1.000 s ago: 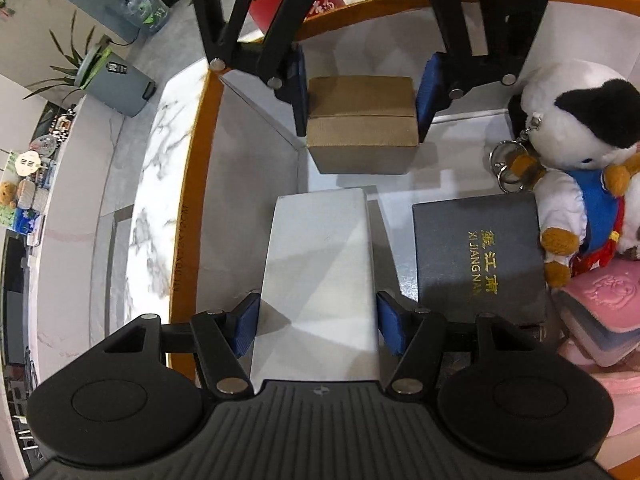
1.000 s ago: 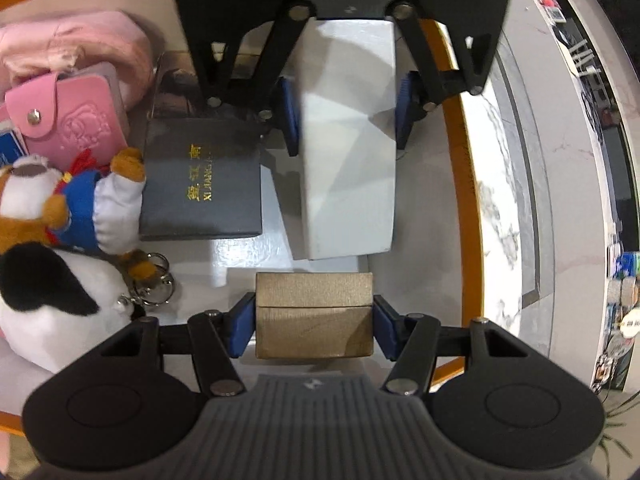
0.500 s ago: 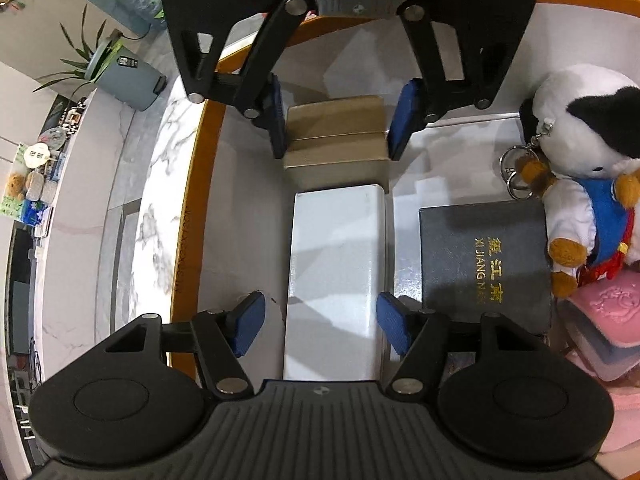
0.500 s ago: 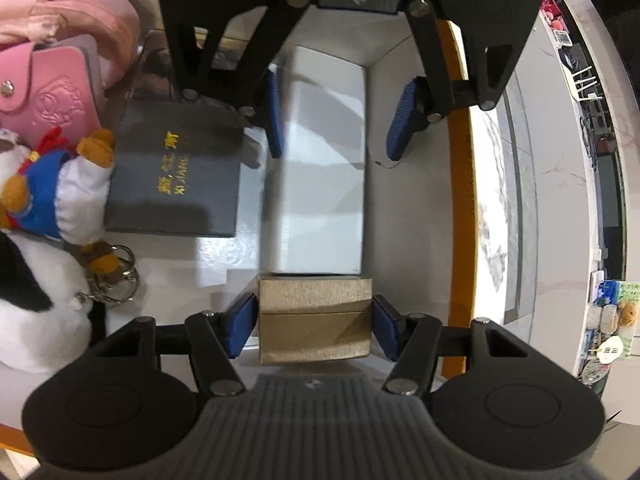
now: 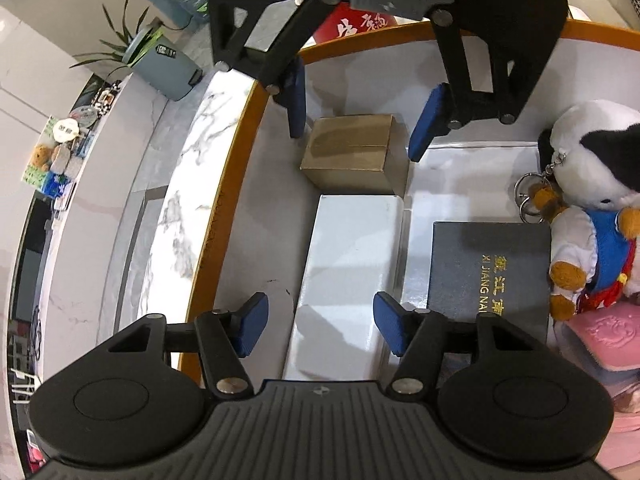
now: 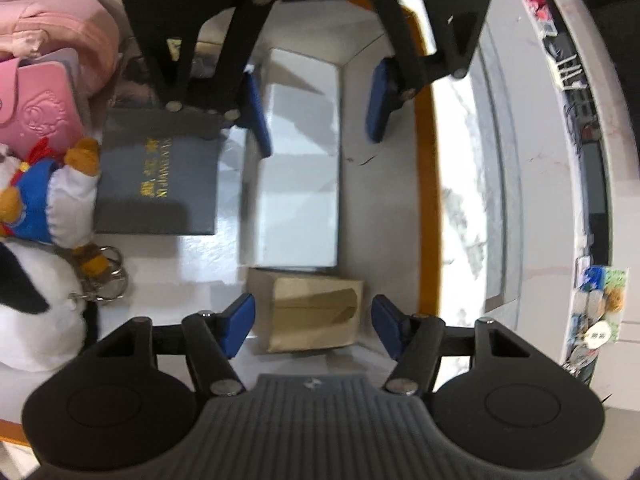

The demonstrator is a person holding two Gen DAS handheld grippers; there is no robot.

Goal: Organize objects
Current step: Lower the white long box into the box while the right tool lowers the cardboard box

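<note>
A long white box (image 5: 352,264) lies on the white table with a small brown cardboard box (image 5: 352,152) butted against its far end. My left gripper (image 5: 320,322) is open, its pads clear of the white box on both sides. In the right wrist view my right gripper (image 6: 312,320) is open around the brown box (image 6: 316,312), its pads not touching it, with the white box (image 6: 296,184) beyond. Each gripper shows in the other's view: the right one (image 5: 360,120) and the left one (image 6: 316,112).
A dark box with gold lettering (image 5: 488,272) lies right of the white box. A plush penguin with a keyring (image 5: 592,168) and a pink wallet (image 5: 608,332) lie further right. The table's orange rim (image 5: 232,184) curves along the left, with a drop beyond it.
Both grippers have opened and let go of their boxes. The white box and brown box now lie end to end. Both grippers have drawn back a little.
</note>
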